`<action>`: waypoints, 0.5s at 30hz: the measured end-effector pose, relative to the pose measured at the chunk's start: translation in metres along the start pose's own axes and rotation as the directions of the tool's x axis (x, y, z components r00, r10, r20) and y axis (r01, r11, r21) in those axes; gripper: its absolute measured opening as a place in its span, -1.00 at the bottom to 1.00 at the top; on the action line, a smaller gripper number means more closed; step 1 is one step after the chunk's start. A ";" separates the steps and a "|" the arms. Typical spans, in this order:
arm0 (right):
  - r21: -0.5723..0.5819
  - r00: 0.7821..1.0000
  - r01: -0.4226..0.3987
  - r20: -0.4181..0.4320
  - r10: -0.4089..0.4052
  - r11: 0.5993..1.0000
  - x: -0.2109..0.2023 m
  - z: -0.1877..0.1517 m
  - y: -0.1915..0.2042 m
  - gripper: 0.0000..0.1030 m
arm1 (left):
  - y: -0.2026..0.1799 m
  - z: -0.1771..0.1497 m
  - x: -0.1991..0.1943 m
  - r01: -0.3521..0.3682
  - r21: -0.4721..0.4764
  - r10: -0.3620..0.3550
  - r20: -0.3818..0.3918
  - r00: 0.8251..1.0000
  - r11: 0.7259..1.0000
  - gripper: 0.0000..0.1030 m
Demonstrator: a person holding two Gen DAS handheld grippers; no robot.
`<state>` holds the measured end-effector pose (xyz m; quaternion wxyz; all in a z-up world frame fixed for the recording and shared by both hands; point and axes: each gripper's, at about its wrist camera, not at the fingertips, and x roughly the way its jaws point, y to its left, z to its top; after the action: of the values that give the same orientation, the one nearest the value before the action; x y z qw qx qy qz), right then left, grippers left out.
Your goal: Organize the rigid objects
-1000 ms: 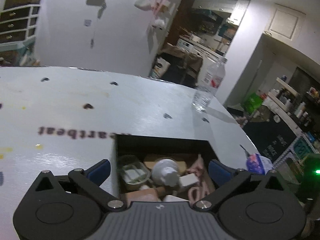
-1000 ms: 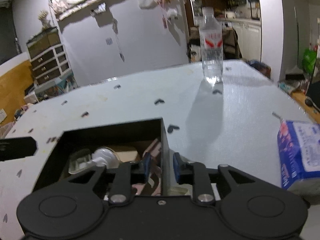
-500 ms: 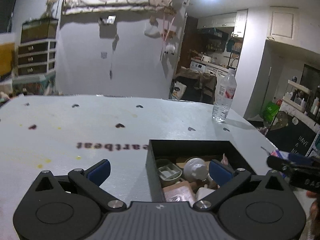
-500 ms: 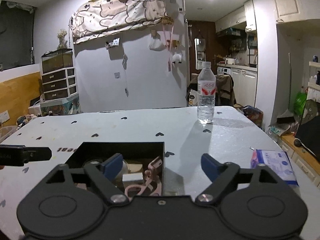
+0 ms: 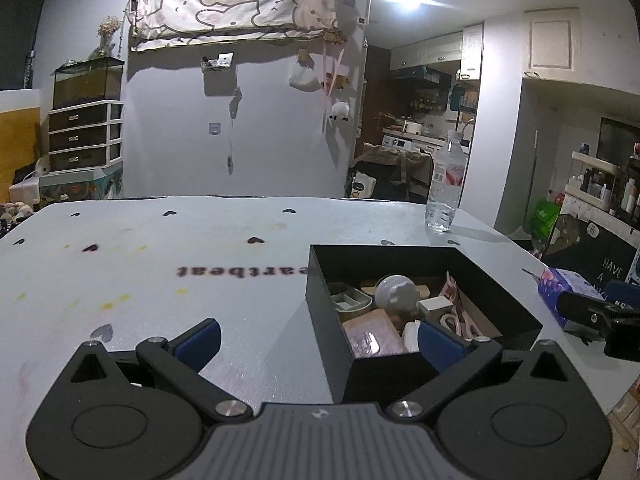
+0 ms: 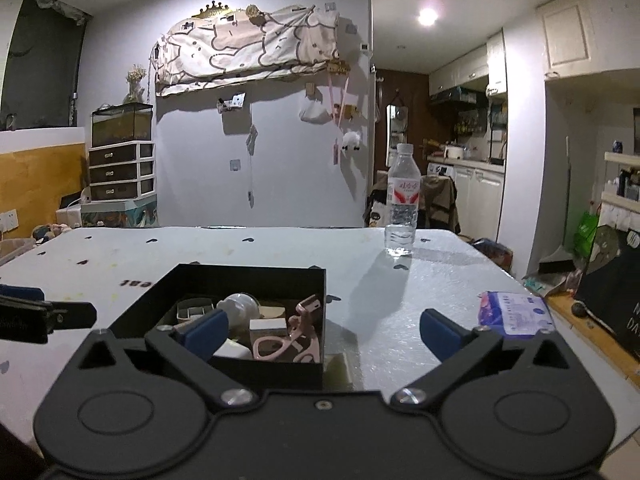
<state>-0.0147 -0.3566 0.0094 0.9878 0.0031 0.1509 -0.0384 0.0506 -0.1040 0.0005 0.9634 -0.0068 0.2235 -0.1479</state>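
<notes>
At the near edge of the tabletop (image 5: 168, 304) the left claw (image 5: 318, 342) stands spread wide with nothing between its blue fingertips (image 5: 199, 338); its right tip sits in front of the near wall of the black box (image 5: 328, 320), not touching it as far as the view shows. In the right wrist view the right claw (image 6: 322, 330) has just been opening and now stands fully apart, gripping nothing, with the near right corner of the box showing in the gap between its blue tips but pressed by neither.

The open-topped box rests on the white tabletop just beyond both claws. Inside lie a white rounded bulb-like object (image 5: 394, 292), a small greenish tray (image 5: 348, 302), a pink flat packet (image 5: 370, 338), a small white block (image 5: 436, 306) and a pink eyelash curler (image 6: 292, 340) leaning along the right wall.

Right of the box, apart from it, lies a blue and pink tissue pack (image 6: 514, 314). Farther back, near the far right edge of the tabletop, a clear water bottle (image 6: 402, 200) stands upright. Small dark heart prints (image 5: 255, 240) and printed lettering dot the surface between.
</notes>
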 end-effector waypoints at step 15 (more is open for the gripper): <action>-0.010 1.000 0.013 0.008 -0.013 1.000 -0.012 -0.009 0.005 1.00 | -0.003 -0.014 -0.017 0.009 0.036 -0.011 0.042 0.999 0.999 1.00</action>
<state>-0.0285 -0.3502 0.0043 0.9882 -0.0029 0.1469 -0.0439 0.0291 -0.1017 -0.0043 0.9671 0.0063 0.2003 -0.1567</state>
